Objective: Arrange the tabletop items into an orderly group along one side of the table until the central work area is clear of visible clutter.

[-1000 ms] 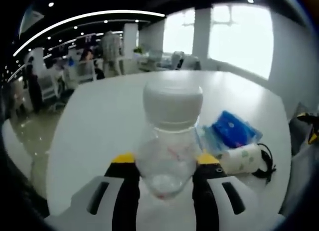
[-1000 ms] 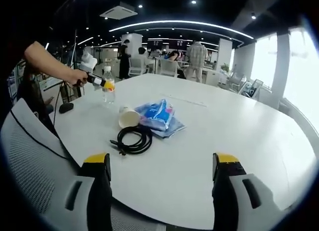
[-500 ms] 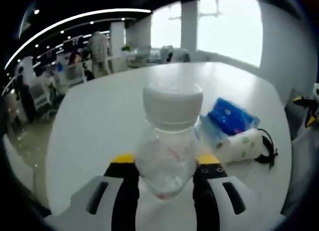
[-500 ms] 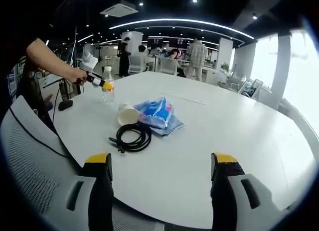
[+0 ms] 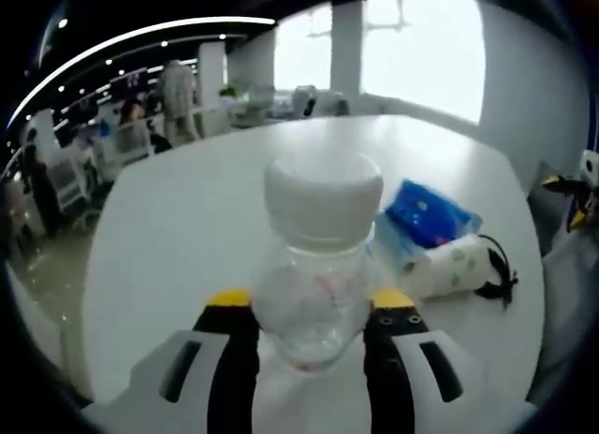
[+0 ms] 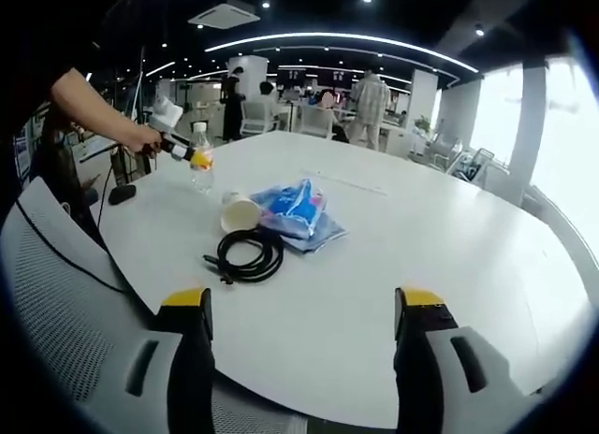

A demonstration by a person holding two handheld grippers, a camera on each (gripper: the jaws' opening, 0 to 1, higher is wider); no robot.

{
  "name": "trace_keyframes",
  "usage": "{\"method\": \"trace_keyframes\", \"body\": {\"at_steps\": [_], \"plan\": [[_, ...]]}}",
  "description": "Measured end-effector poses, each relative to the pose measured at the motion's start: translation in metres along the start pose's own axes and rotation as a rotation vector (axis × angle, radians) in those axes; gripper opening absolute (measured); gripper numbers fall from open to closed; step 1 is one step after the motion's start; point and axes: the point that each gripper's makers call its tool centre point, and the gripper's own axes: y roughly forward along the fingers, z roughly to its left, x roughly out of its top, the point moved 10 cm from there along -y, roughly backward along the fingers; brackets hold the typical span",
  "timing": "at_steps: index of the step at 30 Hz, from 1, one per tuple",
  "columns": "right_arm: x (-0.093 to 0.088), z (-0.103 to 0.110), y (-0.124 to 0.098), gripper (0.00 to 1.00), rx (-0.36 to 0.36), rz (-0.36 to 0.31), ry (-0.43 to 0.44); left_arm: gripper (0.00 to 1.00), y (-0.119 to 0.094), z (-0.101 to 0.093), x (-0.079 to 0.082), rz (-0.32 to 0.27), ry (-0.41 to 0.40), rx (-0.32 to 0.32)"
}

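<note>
Left claw (image 5: 311,326) clamps the bottle (image 5: 318,256), base hidden; right claw (image 6: 307,308) gapes empty.

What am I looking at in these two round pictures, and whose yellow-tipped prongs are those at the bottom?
There is no robot here. A person holds a two-jaw gripper in each hand, and a fisheye camera rides on each one, looking out along its jaws. The prongs are those jaws.

In the left gripper view, the left gripper is shut on a clear bottle with a white cap. In the right gripper view, the right gripper is open and holds nothing; far off on the left of that view you can see the person's hand holding the left gripper with the bottle.

On the white table lie a paper cup on its side, a blue pack beside it, and a coiled black cable in front of them. A small dark object sits near the table's edge; I cannot tell what it is.
</note>
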Motion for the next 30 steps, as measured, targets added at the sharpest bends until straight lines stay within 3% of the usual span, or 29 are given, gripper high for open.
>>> {"method": "trace_keyframes", "body": {"at_steps": [23, 30], "plan": [[-0.0020, 0.0004, 0.0005, 0.78, 0.006, 0.021, -0.009, 0.42, -0.0011, 0.0072, 0.0028, 0.057, 0.117, -0.100], [-0.0019, 0.0004, 0.0005, 0.77, 0.007, 0.022, -0.012, 0.44, -0.0028, 0.0097, 0.0032, 0.086, 0.122, -0.082]]}}
